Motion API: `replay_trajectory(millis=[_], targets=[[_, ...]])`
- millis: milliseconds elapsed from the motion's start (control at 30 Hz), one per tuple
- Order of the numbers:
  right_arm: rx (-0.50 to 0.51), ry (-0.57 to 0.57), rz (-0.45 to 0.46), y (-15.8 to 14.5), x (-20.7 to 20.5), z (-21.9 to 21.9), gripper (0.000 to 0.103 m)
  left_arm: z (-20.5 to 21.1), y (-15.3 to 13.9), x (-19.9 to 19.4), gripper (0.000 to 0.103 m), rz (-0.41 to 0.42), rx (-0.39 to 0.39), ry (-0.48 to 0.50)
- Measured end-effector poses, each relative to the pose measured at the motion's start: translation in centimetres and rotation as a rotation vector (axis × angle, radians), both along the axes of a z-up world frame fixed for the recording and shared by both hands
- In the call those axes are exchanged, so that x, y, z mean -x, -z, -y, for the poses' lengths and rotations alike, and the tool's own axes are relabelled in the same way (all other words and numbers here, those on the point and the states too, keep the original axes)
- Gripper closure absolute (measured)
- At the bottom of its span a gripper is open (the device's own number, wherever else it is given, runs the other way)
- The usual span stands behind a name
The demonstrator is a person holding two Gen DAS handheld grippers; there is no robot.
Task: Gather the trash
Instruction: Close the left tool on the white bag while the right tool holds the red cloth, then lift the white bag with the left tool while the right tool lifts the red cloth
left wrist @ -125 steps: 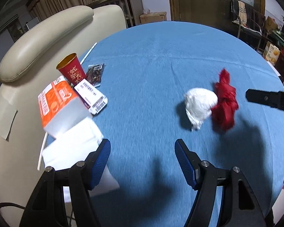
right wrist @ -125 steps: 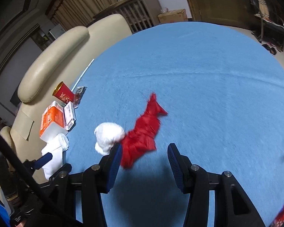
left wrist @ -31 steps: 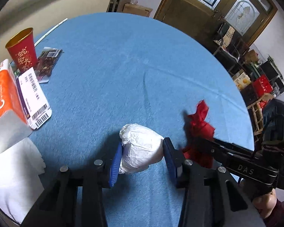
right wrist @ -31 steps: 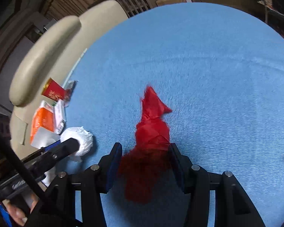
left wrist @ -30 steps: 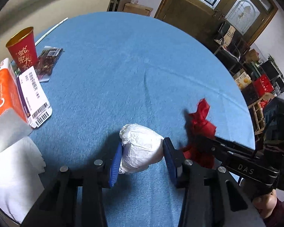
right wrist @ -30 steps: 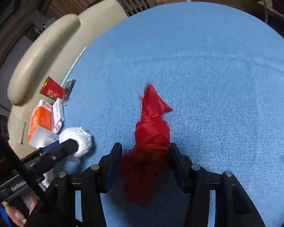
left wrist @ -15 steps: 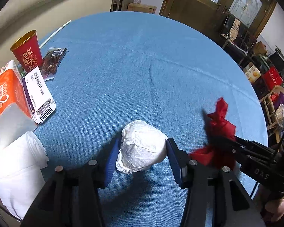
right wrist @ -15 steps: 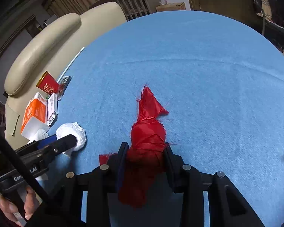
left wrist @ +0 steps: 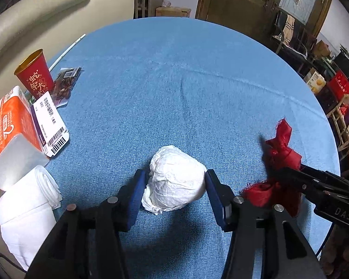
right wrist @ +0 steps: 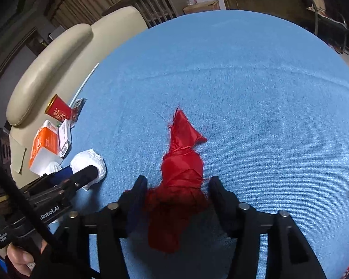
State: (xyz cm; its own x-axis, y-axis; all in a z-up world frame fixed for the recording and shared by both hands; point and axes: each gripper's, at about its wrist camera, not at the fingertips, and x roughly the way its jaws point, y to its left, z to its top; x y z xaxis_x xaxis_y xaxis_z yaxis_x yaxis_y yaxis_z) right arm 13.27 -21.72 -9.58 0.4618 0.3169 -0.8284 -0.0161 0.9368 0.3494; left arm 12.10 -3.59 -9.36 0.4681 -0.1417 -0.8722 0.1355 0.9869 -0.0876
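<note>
A crumpled white paper wad [left wrist: 176, 181] lies on the blue tablecloth [left wrist: 197, 81], between the blue pads of my left gripper [left wrist: 174, 176]. The pads stand close at its sides without squeezing it. To its right lies a twisted red cloth scrap [right wrist: 181, 169], low between the fingers of my right gripper [right wrist: 178, 183]. Those jaws are opening, and a narrow gap shows on each side of the cloth. In the left wrist view the red scrap [left wrist: 281, 148] and the right gripper [left wrist: 281, 172] sit at the right. The right wrist view shows the wad [right wrist: 90, 160] and the left gripper [right wrist: 81, 176] at the left.
At the table's left edge stand a red paper cup [left wrist: 35, 74], a snack wrapper [left wrist: 66, 83], an orange tissue pack [left wrist: 7, 125], a barcoded white box [left wrist: 50, 121], a white roll [left wrist: 28, 197] and a straw [left wrist: 67, 48]. A beige sofa [left wrist: 46, 11] lies beyond. A hand [right wrist: 18, 258] holds the left gripper.
The left jaws have spread a little around the white wad. The right jaws pinched the red cloth half a second ago and have since parted from it.
</note>
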Motion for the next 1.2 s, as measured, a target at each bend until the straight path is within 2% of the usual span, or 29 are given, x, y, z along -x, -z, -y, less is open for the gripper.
replay_trajectory(millis=[100, 233, 300, 467, 933, 1200], targets=[[0.000, 0.006, 0.013, 0.1, 0.0, 0.1, 0.041, 0.3, 0.0, 0.1, 0.049, 0.002, -0.013, 0.003], [0.048, -0.003, 0.050, 0.2, 0.0, -0.6, 0.042, 0.4, -0.1, 0.0, 0.049, 0.015, -0.021, 0.011], [0.056, -0.014, 0.051, 0.6, -0.1, -0.9, 0.054, 0.6, -0.2, 0.0, 0.049, 0.015, -0.020, 0.017], [0.090, -0.025, 0.077, 0.7, 0.2, -1.4, 0.060, 0.7, -0.4, 0.5, 0.055, 0.031, -0.022, 0.023], [0.057, -0.009, 0.102, -0.1, 1.5, -0.4, 0.061, 1.5, -1.5, 2.0, 0.057, 0.050, -0.063, 0.012], [0.047, -0.003, 0.140, -1.6, 3.0, 0.4, 0.061, 2.5, -3.8, 3.7, 0.057, 0.096, -0.082, 0.017]])
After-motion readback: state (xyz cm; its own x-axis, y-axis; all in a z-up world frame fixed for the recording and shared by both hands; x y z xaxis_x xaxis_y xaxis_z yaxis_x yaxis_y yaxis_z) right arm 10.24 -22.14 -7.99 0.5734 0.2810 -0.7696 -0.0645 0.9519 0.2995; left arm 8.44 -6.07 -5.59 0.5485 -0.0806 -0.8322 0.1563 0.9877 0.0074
